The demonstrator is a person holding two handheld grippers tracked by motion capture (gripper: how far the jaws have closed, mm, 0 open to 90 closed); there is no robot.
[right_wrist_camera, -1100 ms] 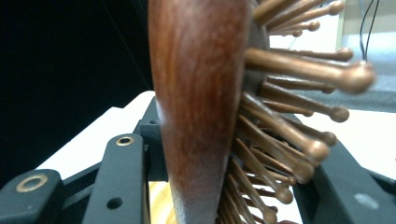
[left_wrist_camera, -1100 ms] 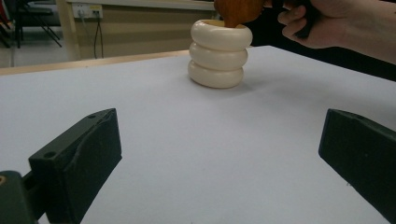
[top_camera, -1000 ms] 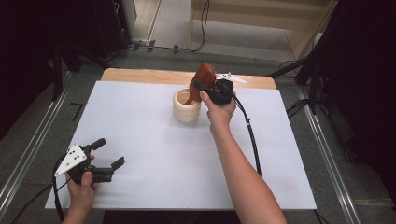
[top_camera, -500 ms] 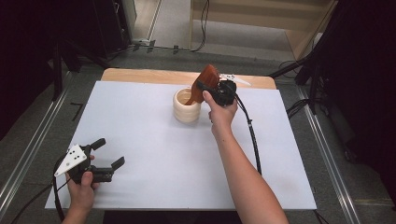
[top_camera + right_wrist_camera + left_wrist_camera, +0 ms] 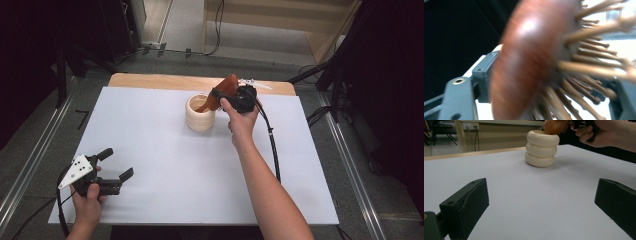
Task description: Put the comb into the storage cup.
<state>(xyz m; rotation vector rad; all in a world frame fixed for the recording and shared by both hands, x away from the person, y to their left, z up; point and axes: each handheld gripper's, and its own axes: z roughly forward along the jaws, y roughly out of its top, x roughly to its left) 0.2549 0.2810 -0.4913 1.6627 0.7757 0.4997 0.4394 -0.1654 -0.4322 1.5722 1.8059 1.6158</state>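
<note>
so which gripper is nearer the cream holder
Right. The right gripper is at the holder rim with the brush; the left gripper sits far off near the front-left corner.

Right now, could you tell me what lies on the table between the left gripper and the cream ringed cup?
Nothing: in the left gripper view, bare white tabletop runs from the open left gripper to the cup.
</note>
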